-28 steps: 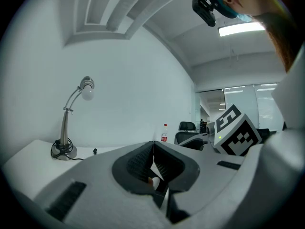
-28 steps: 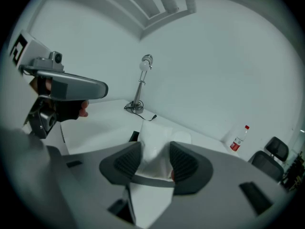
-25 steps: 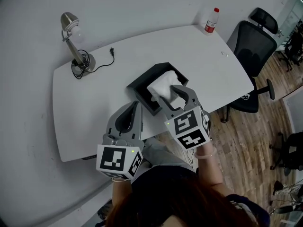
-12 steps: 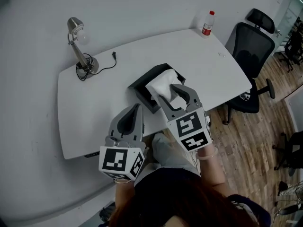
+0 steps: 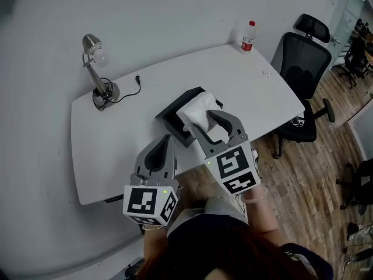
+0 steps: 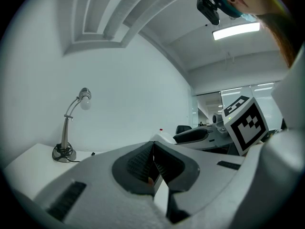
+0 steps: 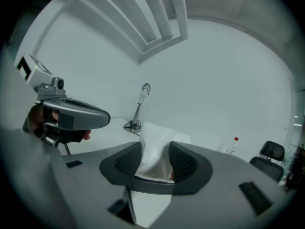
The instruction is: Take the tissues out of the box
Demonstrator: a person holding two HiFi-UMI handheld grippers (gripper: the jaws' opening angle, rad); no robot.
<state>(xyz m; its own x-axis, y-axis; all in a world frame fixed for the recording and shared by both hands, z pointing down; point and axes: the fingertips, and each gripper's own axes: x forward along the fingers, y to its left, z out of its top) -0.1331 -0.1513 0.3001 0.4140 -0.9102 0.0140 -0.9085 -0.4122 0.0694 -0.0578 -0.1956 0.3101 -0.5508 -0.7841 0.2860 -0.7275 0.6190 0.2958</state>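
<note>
The head camera looked steeply down on the left gripper (image 5: pixel 168 140) and right gripper (image 5: pixel 201 123). Each gripper's camera sat close behind its jaws, facing outward; both shared the lamp (image 6: pixel 63 152) beyond, perhaps the bottle (image 7: pixel 233 147).

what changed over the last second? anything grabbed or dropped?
The right gripper, clamped on the tissue, has risen a little and drawn the tissue further up out of the black tissue box. Nothing was newly taken hold of or let go. Unchanged: the left gripper shut and empty by the near edge of the table, the box in place, the desk lamp and the bottle.
</note>
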